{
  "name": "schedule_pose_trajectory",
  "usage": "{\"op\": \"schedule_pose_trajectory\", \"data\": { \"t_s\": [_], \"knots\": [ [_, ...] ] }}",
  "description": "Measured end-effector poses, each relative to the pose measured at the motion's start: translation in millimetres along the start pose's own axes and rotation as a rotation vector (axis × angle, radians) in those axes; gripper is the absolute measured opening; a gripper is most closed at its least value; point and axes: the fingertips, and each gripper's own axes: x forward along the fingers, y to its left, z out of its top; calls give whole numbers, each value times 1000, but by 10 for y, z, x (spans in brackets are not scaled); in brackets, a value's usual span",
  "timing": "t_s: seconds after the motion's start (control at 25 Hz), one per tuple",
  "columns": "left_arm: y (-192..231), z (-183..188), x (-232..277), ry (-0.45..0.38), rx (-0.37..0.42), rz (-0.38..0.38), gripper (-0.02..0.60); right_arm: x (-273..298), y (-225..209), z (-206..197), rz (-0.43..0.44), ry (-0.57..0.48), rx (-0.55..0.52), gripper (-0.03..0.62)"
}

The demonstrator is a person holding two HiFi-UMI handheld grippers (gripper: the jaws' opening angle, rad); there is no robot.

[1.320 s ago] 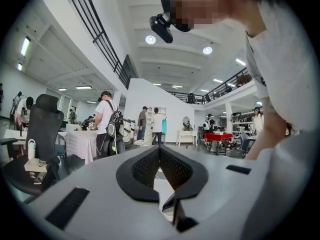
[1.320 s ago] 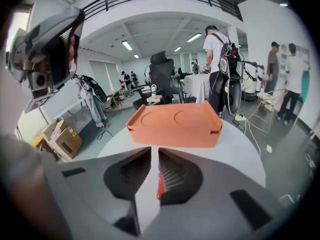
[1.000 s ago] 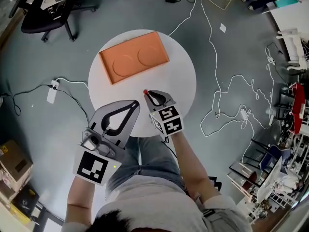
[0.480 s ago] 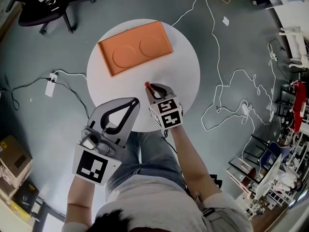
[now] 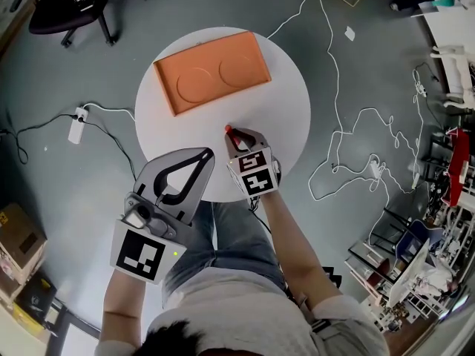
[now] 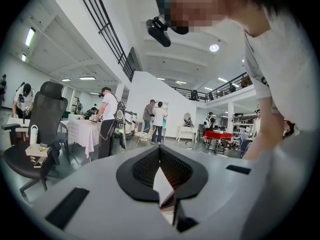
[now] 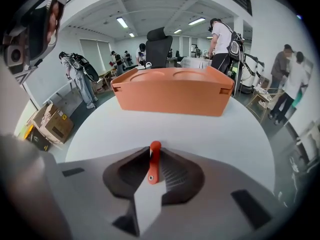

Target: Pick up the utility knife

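Right tool (image 5: 232, 133) edged forward; own view: utility knife (image 7: 154, 163) clamped.

Smooth matt white table (image 5: 286, 110); matt orange plastic tray (image 5: 211, 71); glossy red plastic knife (image 7: 154, 165); ribbed black pads (image 7: 175, 176) on the right claw (image 7: 153, 151).

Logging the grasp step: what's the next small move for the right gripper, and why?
Probably a short straight lift. The right gripper is shut on the red utility knife, whose tip pokes past the jaws over the white table. The orange tray sits further ahead, out of the way.
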Motion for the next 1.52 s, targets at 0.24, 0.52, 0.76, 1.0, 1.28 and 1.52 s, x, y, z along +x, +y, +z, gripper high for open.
{"op": "schedule_pose_trajectory", "data": {
  "t_s": [0.24,0.52,0.76,1.0,1.28,1.52],
  "knots": [
    [36,-3,2,-4,-14,8,8,-12,9,35,-48,50,-62,69],
    [14,-3,3,-4,-12,16,8,-15,8,36,-88,35,-60,55],
    [6,35,-58,-7,2,26,8,-130,2,177,-96,-31,-31,15],
    [-48,138,-72,-27,5,29,8,-267,-18,265,-94,-67,-15,15],
    [-82,214,-125,-26,39,36,9,-597,92,535,-67,-188,24,15],
    [-125,436,-189,-69,74,43,8,-1198,184,1038,-60,-371,16,15]
  ]
}}
